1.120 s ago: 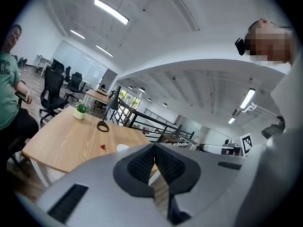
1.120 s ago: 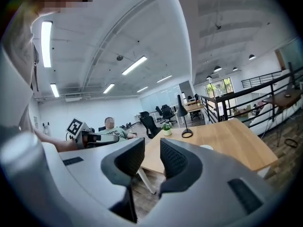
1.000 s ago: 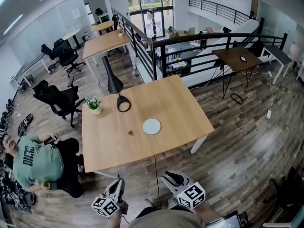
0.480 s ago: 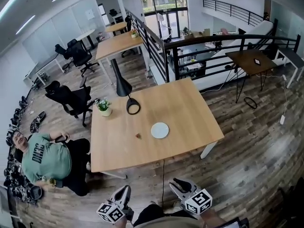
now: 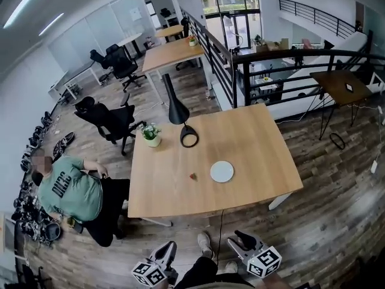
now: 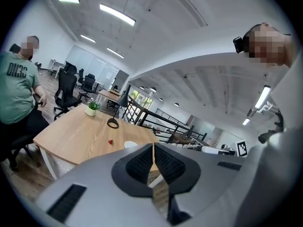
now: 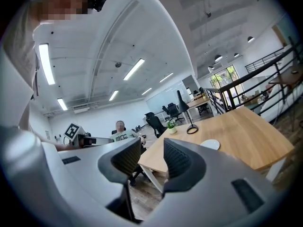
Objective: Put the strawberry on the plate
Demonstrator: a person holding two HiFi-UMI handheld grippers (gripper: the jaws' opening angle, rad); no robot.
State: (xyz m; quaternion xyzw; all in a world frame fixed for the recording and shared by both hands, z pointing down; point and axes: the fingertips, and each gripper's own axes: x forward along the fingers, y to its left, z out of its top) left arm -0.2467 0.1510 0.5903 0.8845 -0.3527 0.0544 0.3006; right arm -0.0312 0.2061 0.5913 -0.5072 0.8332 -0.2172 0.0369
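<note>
A small red strawberry (image 5: 193, 176) lies on the wooden table (image 5: 264, 149), just left of a round white plate (image 5: 222, 171). Both grippers hang at the bottom of the head view, well short of the table's near edge. My left gripper (image 5: 169, 247) is shut, its pads together with nothing between them (image 6: 153, 157); past it lie the strawberry (image 6: 111, 142) and the plate (image 6: 130, 144). My right gripper (image 5: 240, 239) is open, and its jaws have just been opening, empty (image 7: 152, 159). The plate (image 7: 209, 144) shows beyond it.
A black desk lamp (image 5: 189, 136) and a small potted plant (image 5: 151, 135) stand at the table's far left. A person in a green shirt (image 5: 66, 188) sits on the floor left of the table. Office chairs, other desks and a black railing lie beyond.
The head view has swung, so the table now sits further right and lower in the picture. Both grippers stay at the bottom edge, the right one slightly lower.
</note>
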